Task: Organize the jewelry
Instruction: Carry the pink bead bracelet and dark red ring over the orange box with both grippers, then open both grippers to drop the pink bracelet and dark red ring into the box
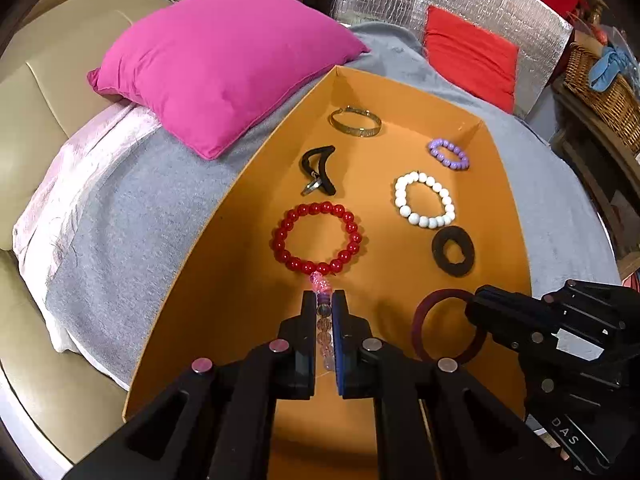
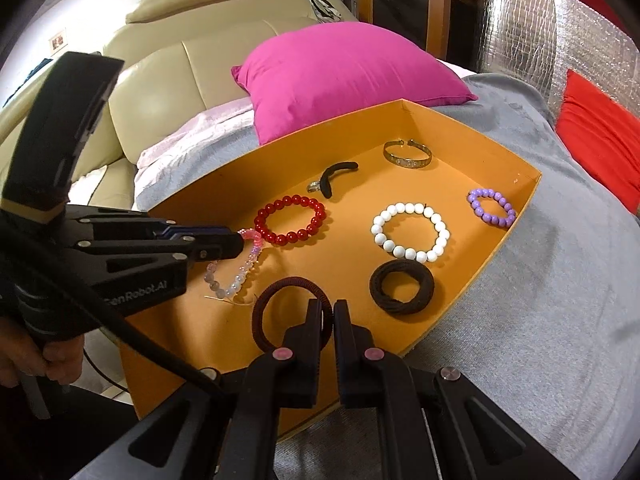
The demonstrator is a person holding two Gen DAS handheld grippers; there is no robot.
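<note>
An orange box point(image 1: 200, 288) point(image 2: 496, 240) lies on a grey blanket. My left gripper point(image 1: 323, 300) point(image 2: 240, 244) is shut on a pink and clear bead bracelet point(image 1: 322, 285) point(image 2: 240, 276) just in front of a red bead bracelet point(image 1: 318, 238) point(image 2: 294, 218). My right gripper point(image 2: 328, 310) point(image 1: 474, 306) is shut on a maroon hair band point(image 2: 276, 292) point(image 1: 430, 312) near the box's front. Also in the box are a white bead bracelet point(image 1: 424, 200) point(image 2: 410, 232), a purple one point(image 1: 448, 154) point(image 2: 490, 206), a gold bangle point(image 1: 355, 121) point(image 2: 407, 154), a black clip point(image 1: 318, 168) point(image 2: 334, 176) and a black scrunchie point(image 1: 453, 251) point(image 2: 402, 286).
A magenta cushion point(image 1: 224, 64) point(image 2: 348, 80) lies behind the box, a red cushion point(image 1: 472, 56) point(image 2: 600, 140) to its right. A beige sofa point(image 1: 52, 80) point(image 2: 168, 72) is on the left. A wicker basket point(image 1: 604, 88) stands at the far right.
</note>
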